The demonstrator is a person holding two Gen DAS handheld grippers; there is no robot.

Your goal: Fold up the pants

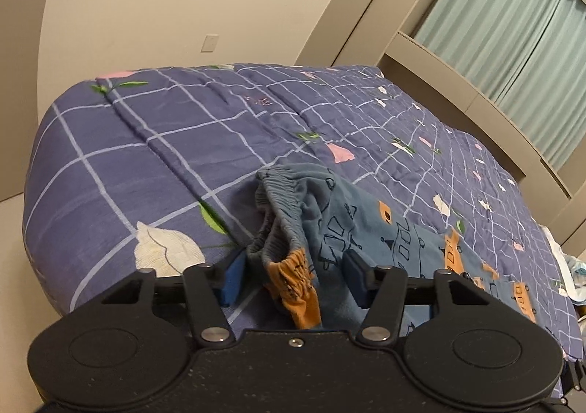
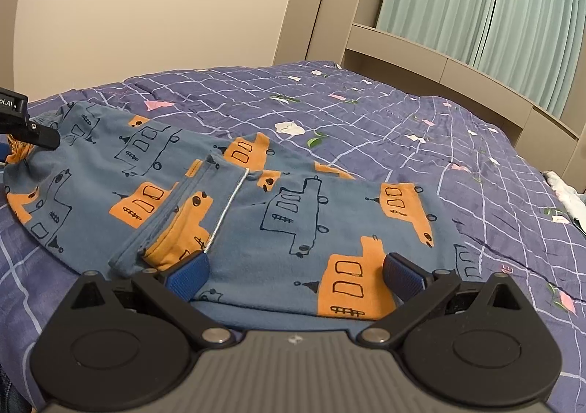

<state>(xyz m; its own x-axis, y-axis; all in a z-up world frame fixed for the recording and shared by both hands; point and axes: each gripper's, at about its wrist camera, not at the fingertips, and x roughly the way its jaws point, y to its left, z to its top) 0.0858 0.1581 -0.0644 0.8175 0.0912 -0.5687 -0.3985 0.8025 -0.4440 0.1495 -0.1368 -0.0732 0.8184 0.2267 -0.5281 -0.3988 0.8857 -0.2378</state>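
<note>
Blue pads of the left gripper [image 1: 293, 272] stand apart around the bunched waistband of the pants [image 1: 351, 226] on the quilt [image 1: 154, 156], not visibly pinching it. Spread wide, the right gripper [image 2: 295, 275] straddles a leg hem [image 2: 329, 229], so gripping looks in hand; next, both must clamp before folding.

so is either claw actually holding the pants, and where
The right claw is open over a leg, holding nothing. The waistband sits bunched between the pads of the left claw; whether they pinch it cannot be told.
</note>
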